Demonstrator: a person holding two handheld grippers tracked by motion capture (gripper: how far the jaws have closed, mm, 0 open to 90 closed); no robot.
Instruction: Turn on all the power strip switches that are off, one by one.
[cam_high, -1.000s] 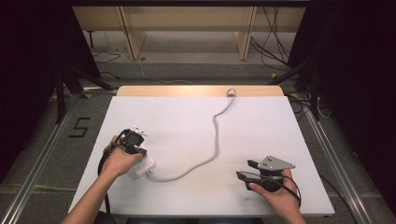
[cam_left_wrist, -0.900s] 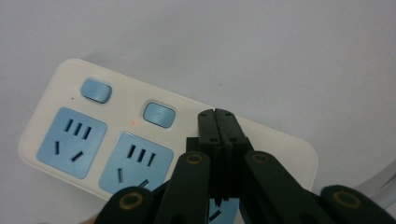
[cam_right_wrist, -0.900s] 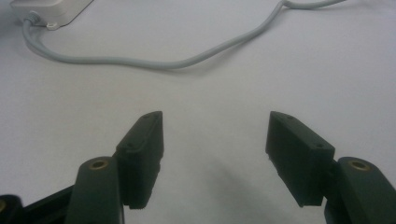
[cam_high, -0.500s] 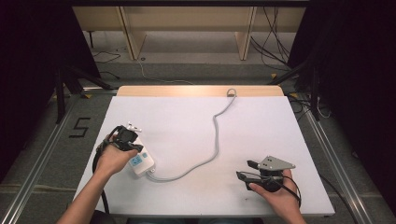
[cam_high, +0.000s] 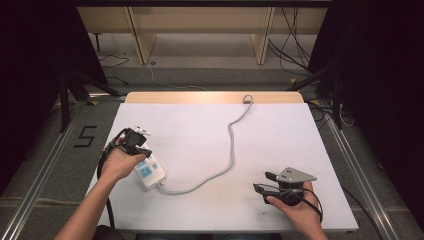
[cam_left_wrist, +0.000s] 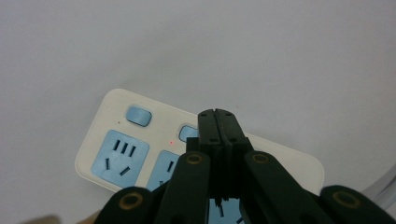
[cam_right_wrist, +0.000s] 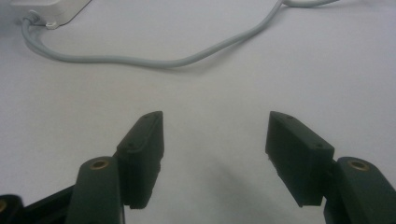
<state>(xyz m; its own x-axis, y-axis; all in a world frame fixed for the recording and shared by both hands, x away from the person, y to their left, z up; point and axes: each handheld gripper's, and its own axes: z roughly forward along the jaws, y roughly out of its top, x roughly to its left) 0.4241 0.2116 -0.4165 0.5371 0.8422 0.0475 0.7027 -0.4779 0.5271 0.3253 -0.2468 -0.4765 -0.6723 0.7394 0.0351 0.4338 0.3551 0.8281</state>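
Observation:
A white power strip (cam_high: 149, 173) with blue sockets lies at the table's left side, partly under a person's left hand. My left gripper (cam_high: 141, 151) is above it. In the left gripper view the jaws are shut with nothing between them, and my left gripper (cam_left_wrist: 218, 114) has its tips over a blue switch button on the power strip (cam_left_wrist: 112, 140). A second blue button (cam_left_wrist: 139, 115) and a small red light show beside them. My right gripper (cam_high: 261, 182) rests open near the front right, empty (cam_right_wrist: 215, 121). A grey cable (cam_high: 231, 145) runs from the strip to the table's far edge.
The cable (cam_right_wrist: 154, 60) curves across the white table (cam_high: 280, 130) ahead of my right gripper, with the strip's cable end (cam_right_wrist: 51, 9) at the top left of the right gripper view. Beyond the table are wooden shelving legs (cam_high: 140, 40) and floor cables.
The left hand and its gripper have shifted left and away along the power strip, uncovering more of its near end. The right gripper has stayed where it was.

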